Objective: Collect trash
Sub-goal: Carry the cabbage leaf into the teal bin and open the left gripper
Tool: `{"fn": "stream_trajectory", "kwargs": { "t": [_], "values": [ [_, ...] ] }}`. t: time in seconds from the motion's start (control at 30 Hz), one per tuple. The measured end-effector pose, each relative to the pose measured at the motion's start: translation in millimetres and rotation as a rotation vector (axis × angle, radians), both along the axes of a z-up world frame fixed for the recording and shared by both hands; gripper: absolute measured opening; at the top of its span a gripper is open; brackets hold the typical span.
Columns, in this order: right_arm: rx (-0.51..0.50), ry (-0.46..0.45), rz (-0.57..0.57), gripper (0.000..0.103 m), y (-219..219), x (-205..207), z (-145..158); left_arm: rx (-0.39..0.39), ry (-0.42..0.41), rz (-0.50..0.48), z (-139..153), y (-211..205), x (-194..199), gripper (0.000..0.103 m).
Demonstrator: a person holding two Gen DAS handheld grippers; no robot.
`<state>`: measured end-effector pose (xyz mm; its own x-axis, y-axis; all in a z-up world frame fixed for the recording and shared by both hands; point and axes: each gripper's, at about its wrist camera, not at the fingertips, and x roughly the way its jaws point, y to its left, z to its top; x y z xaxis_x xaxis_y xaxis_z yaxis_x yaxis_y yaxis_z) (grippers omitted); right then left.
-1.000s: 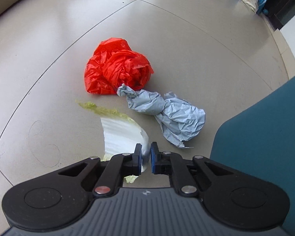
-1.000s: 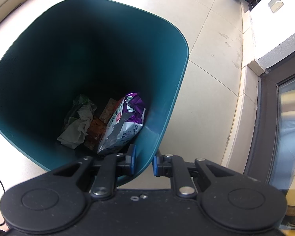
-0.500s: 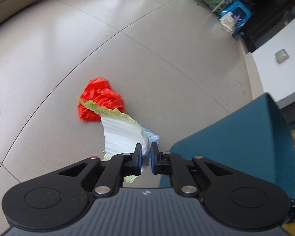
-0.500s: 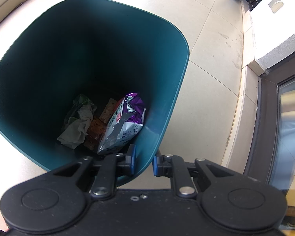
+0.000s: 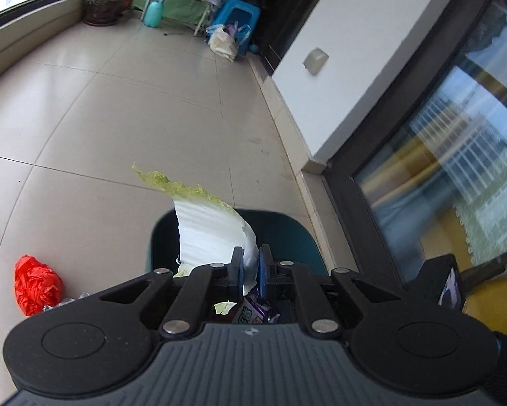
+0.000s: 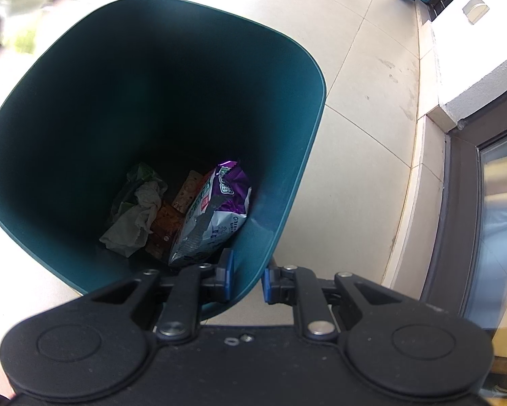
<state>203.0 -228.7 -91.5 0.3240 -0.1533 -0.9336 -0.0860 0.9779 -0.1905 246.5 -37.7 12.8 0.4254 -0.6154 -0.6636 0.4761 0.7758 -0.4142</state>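
My left gripper (image 5: 250, 275) is shut on a white cabbage leaf (image 5: 213, 237) with a yellow-green frilly edge and holds it above the open teal trash bin (image 5: 287, 230). My right gripper (image 6: 246, 280) is shut on the near wall of the teal bin (image 6: 287, 155) and holds it tilted. Inside lie a purple snack bag (image 6: 216, 213), crumpled tissue (image 6: 135, 223) and brown wrappers. The leaf shows blurred in the right wrist view's top left corner (image 6: 20, 3). A red plastic bag (image 5: 37, 284) lies on the floor to the left of the bin.
Beige floor tiles all around. A white wall and a dark-framed glass door (image 5: 439, 169) run along the right. A blue stool with bags (image 5: 236, 27), a teal bottle (image 5: 152, 12) and a plant pot (image 5: 101, 10) stand at the far end.
My left gripper has lifted the cabbage leaf off the floor and carried it right, over the bin. The right gripper and the bin have stayed put.
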Motion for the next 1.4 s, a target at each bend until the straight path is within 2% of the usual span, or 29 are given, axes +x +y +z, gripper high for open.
{"fn": "stream_trajectory", "kwargs": {
  "t": [0.1, 0.3, 0.4, 0.5, 0.57, 0.67, 0.8, 1.1, 1.17, 1.2, 1.23, 1.4],
  "values": [
    [0.001, -0.002, -0.001, 0.016, 0, -1, 0, 0.077, 0.053, -0.055, -30, -34, 4, 0.008],
    [0.004, -0.004, -0.002, 0.016, 1, -1, 1, 0.226, 0.104, -0.163, -78, -77, 2, 0.008],
    [0.004, -0.004, -0.002, 0.016, 0, -1, 1, 0.307, 0.101, -0.205, -94, -94, -4, 0.008],
    [0.006, -0.003, -0.002, 0.016, -1, -1, 2, 0.339, 0.15, -0.25, -109, -103, -5, 0.008],
    [0.006, -0.002, -0.002, 0.016, -1, -1, 2, 0.369, 0.14, -0.249, -114, -105, -7, 0.008],
    [0.008, -0.003, -0.002, 0.016, -1, -1, 2, 0.342, 0.142, -0.244, -115, -102, -5, 0.009],
    [0.012, -0.001, -0.003, 0.016, -2, -1, 2, 0.316, 0.123, -0.227, -108, -97, -2, 0.029],
    [0.015, -0.002, -0.002, 0.016, -3, -1, 2, 0.228, 0.072, -0.184, -65, -57, -3, 0.03],
    [0.013, -0.002, 0.0, 0.016, -3, -1, 1, 0.214, 0.049, -0.164, -53, -44, -2, 0.045],
    [0.013, -0.002, 0.001, 0.016, -3, -1, 1, 0.199, 0.038, -0.152, -47, -36, -2, 0.065],
    [0.016, -0.001, -0.001, 0.016, -3, -1, 1, 0.179, 0.024, -0.139, -42, -27, -1, 0.074],
    [0.02, 0.0, -0.001, 0.016, -4, -1, 1, 0.144, -0.004, -0.035, -22, 11, 11, 0.074]
  ]
}}
